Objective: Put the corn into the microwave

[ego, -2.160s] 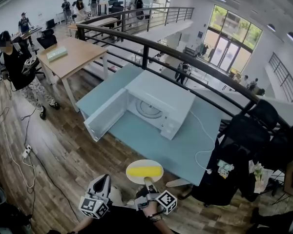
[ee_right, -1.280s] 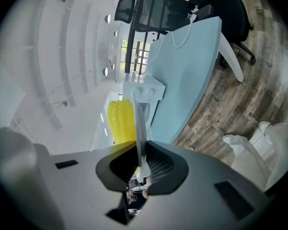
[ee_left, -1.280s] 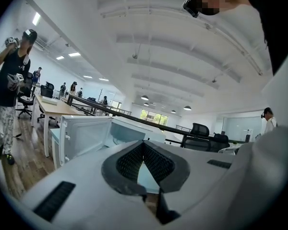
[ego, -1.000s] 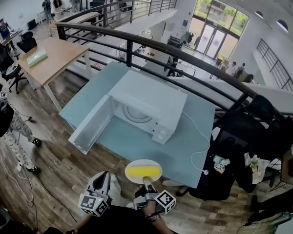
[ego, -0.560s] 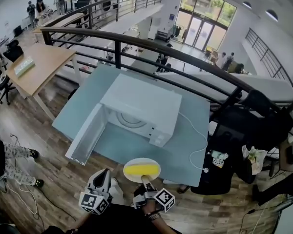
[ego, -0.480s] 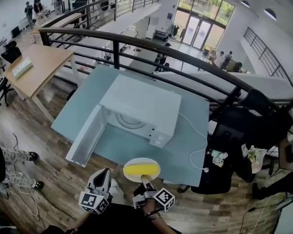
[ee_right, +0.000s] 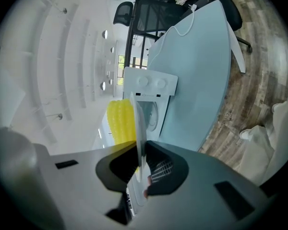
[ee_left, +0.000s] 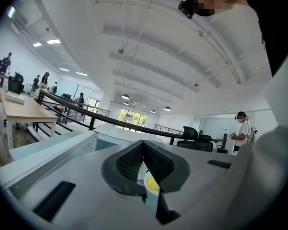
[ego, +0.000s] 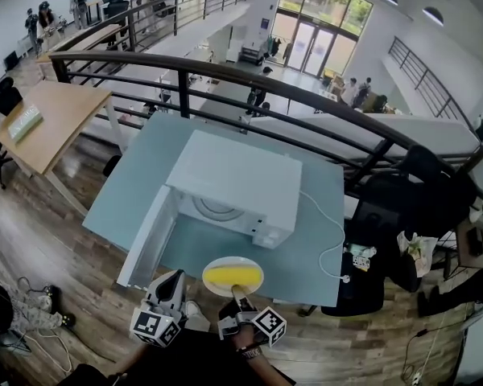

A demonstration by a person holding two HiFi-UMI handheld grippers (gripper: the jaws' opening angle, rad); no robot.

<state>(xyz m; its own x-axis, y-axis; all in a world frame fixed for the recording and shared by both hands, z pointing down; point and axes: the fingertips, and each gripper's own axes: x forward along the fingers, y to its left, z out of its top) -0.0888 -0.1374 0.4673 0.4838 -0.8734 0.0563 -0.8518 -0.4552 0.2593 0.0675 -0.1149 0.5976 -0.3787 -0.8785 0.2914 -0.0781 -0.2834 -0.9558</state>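
Advanced since the earlier frame: right tool (ego: 238, 297), pinching the rim of a white plate (ego: 213, 264), now over the table (ego: 306, 248) at its near edge. Corn (ego: 233, 277): yellow cob lying on plate (not yet inside). Left tool (ego: 175, 280): pressed together, empty, alongside. Microwave (ego: 243, 175): door (ego: 147, 236) open, just beyond plate.

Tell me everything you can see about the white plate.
The round white plate is shallow and smooth, perhaps ceramic or plastic. The right gripper holds it roughly level, jaws shut on its near rim. A yellow corn cob lies across it. It hangs at the near edge of the pale blue table, before the open white microwave.
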